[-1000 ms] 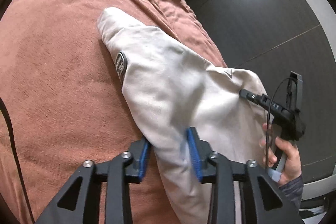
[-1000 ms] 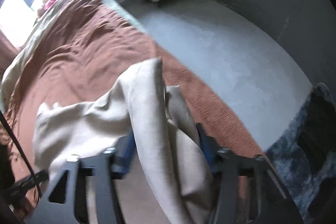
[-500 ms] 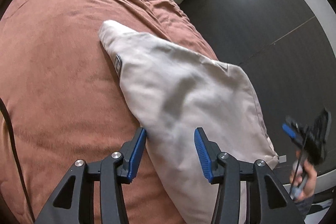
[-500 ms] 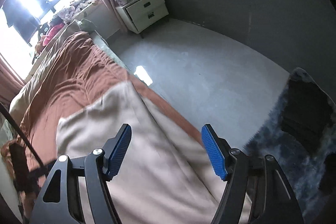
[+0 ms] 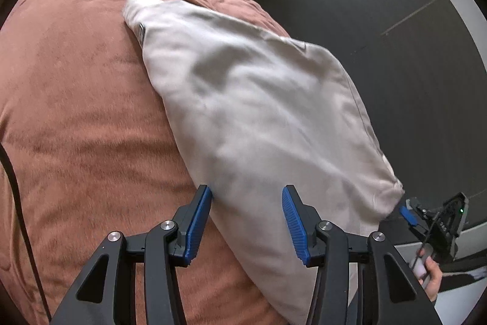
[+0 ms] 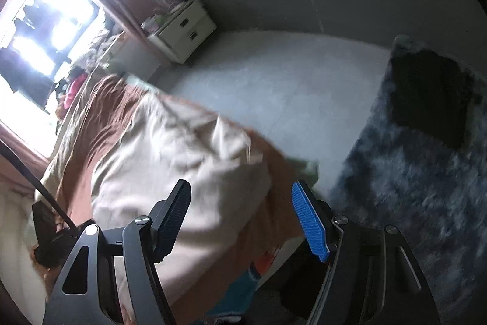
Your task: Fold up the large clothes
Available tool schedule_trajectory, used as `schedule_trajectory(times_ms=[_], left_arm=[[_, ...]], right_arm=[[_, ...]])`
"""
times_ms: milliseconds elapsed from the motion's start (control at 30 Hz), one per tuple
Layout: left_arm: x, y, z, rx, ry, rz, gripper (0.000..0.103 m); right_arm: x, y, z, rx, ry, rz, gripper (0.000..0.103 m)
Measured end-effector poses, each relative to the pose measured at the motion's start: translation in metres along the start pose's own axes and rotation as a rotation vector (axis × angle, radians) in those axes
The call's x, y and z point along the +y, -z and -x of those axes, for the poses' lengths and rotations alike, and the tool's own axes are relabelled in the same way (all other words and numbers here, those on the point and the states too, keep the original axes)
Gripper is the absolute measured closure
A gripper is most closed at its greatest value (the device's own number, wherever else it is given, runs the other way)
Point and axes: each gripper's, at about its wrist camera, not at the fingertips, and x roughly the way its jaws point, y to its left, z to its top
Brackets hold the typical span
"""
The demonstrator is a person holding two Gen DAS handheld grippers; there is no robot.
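Observation:
A folded beige garment (image 5: 258, 111) lies on the brown blanket (image 5: 76, 111) of a bed, along its right edge, with one corner hanging over the side. My left gripper (image 5: 246, 221) is open and empty just above the garment's near end. My right gripper (image 6: 243, 221) is open and empty, off the bed's edge; it also shows at the lower right of the left wrist view (image 5: 432, 221). The garment shows blurred in the right wrist view (image 6: 182, 172).
A white nightstand (image 6: 182, 32) stands by the wall past the bed. A dark shaggy rug (image 6: 411, 172) lies on the grey floor (image 6: 274, 81) to the right. A bright window (image 6: 45, 20) is at the far left. A black cable (image 5: 18, 203) runs over the blanket.
Both grippers have let go of the garment and opened. The garment has dropped flat onto the bed. The right gripper has pulled back off the bed's edge.

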Motion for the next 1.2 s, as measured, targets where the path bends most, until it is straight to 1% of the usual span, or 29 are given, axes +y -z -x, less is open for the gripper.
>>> schedule_trajectory(times_ms=[33, 100, 133, 167, 267, 333, 400, 467, 633, 700, 733, 800, 833, 867, 900, 967, 1000, 1033, 1067, 1100, 1133, 1167, 1200], left_arm=[[-0.001, 0.003, -0.002, 0.005, 0.0, -0.009, 0.052], [-0.002, 0.006, -0.006, 0.014, -0.001, -0.018, 0.052], [-0.003, 0.007, -0.008, 0.015, -0.002, -0.021, 0.052], [-0.003, 0.008, -0.01, 0.016, -0.003, -0.027, 0.052], [-0.002, 0.009, -0.013, 0.02, 0.001, -0.039, 0.052], [-0.001, 0.01, -0.014, 0.026, 0.006, -0.036, 0.052], [-0.001, 0.012, -0.014, 0.027, 0.01, -0.03, 0.052], [0.0, 0.015, -0.012, 0.029, 0.014, -0.021, 0.052], [-0.002, 0.023, -0.004, 0.034, 0.02, -0.018, 0.052], [-0.002, 0.026, 0.0, 0.034, 0.032, -0.01, 0.052], [-0.001, 0.026, 0.002, 0.039, 0.042, -0.005, 0.052], [-0.003, 0.03, 0.001, 0.052, 0.065, 0.009, 0.052], [-0.004, 0.034, -0.001, 0.062, 0.076, 0.016, 0.052], [-0.005, 0.035, -0.002, 0.069, 0.081, 0.019, 0.052], [-0.008, 0.038, -0.003, 0.076, 0.086, 0.019, 0.052], [-0.011, 0.046, -0.008, 0.1, 0.106, 0.017, 0.052], [-0.012, 0.049, -0.009, 0.11, 0.11, 0.018, 0.052], [-0.012, 0.053, -0.011, 0.117, 0.114, 0.023, 0.052], [-0.012, 0.056, -0.013, 0.123, 0.12, 0.03, 0.052], [-0.012, 0.058, -0.014, 0.129, 0.129, 0.037, 0.052], [-0.012, 0.059, -0.016, 0.136, 0.139, 0.045, 0.052], [-0.012, 0.06, -0.017, 0.14, 0.147, 0.052, 0.052], [-0.012, 0.06, -0.018, 0.141, 0.151, 0.056, 0.052]], right_arm=[[0.001, 0.006, -0.008, 0.021, 0.002, 0.006, 0.036], [-0.003, 0.004, -0.019, 0.045, 0.012, 0.008, 0.053], [-0.005, 0.0, -0.026, 0.053, 0.01, -0.005, 0.07], [-0.006, -0.005, -0.034, 0.057, 0.0, -0.021, 0.083], [-0.003, -0.025, -0.055, 0.045, 0.02, -0.032, 0.09], [0.001, -0.035, -0.067, 0.042, 0.021, -0.056, 0.091], [0.0, -0.037, -0.073, 0.046, 0.034, -0.067, 0.091], [-0.003, -0.038, -0.07, 0.045, 0.04, -0.097, 0.091], [0.011, -0.019, -0.053, 0.024, 0.071, -0.11, 0.09], [0.01, -0.013, -0.047, 0.018, 0.05, -0.139, 0.09], [0.007, -0.006, -0.043, 0.012, 0.02, -0.158, 0.089], [0.001, 0.007, -0.045, 0.029, -0.019, -0.183, 0.077], [-0.002, 0.015, -0.051, 0.05, -0.043, -0.202, 0.057], [-0.005, 0.02, -0.056, 0.063, -0.057, -0.219, 0.046], [-0.007, 0.023, -0.06, 0.068, -0.066, -0.231, 0.046], [-0.008, 0.032, -0.069, 0.077, -0.115, -0.242, 0.046], [-0.008, 0.035, -0.072, 0.076, -0.123, -0.247, 0.046], [-0.008, 0.038, -0.076, 0.079, -0.111, -0.257, 0.049], [-0.009, 0.039, -0.079, 0.08, -0.121, -0.26, 0.064], [-0.009, 0.039, -0.081, 0.081, -0.144, -0.261, 0.074], [-0.007, 0.036, -0.08, 0.069, -0.14, -0.256, 0.079], [-0.005, 0.033, -0.078, 0.054, -0.115, -0.241, 0.084], [-0.002, 0.032, -0.077, 0.048, -0.1, -0.227, 0.085]])
